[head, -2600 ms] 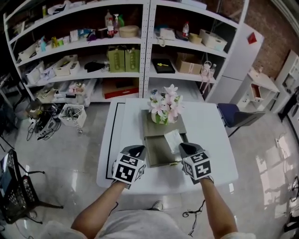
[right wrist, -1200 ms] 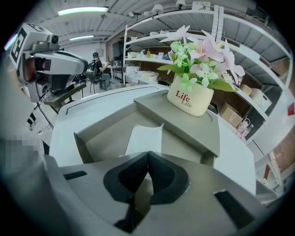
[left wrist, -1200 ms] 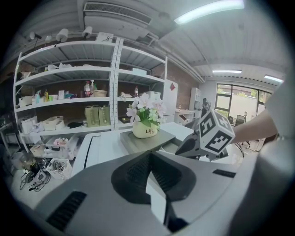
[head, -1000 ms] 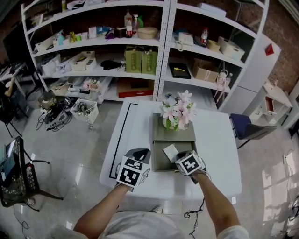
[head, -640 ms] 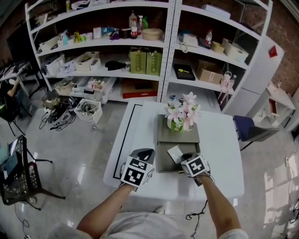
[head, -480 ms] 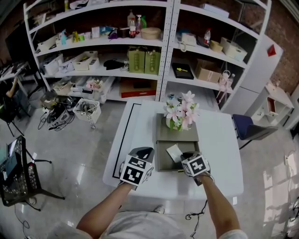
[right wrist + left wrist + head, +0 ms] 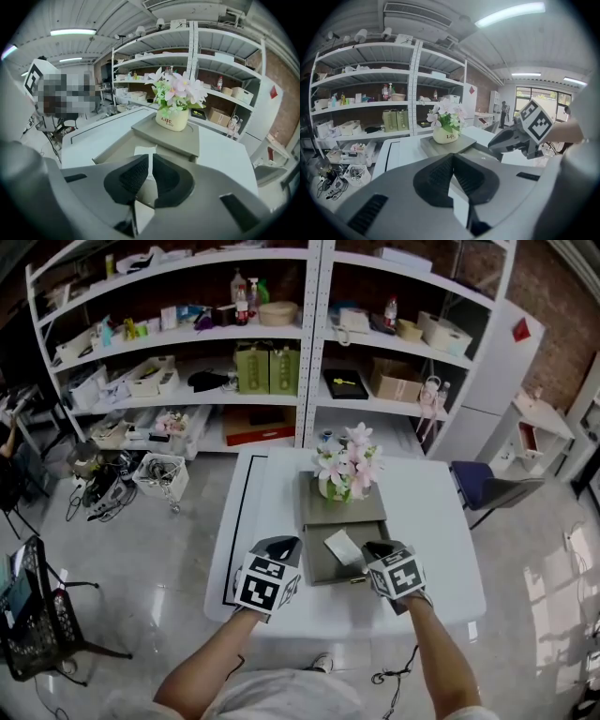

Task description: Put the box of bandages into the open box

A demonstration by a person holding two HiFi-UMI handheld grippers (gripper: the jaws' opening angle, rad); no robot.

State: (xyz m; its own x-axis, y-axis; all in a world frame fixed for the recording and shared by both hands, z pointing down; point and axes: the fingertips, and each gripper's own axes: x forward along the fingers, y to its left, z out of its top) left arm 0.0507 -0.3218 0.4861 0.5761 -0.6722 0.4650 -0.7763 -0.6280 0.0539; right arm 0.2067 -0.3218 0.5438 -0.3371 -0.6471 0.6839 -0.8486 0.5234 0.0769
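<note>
The white box of bandages lies flat inside the open grey box, whose bottom part is pulled out toward me. In the right gripper view, the bandage box shows just beyond my right gripper, which is shut with nothing between its pads. From above, the right gripper sits at the open box's right front corner, a little apart from the bandages. My left gripper hovers at the open box's left edge, also shut and empty.
A pot of pink and white flowers stands on the grey lid behind the open part. The white table has bare surface left and right. White shelves full of goods stand behind; a blue chair is at the right.
The view has shifted. My right gripper, close against the bandage box a second ago, now sits slightly back from it. The bandage box stays in the open box. The left gripper has barely moved.
</note>
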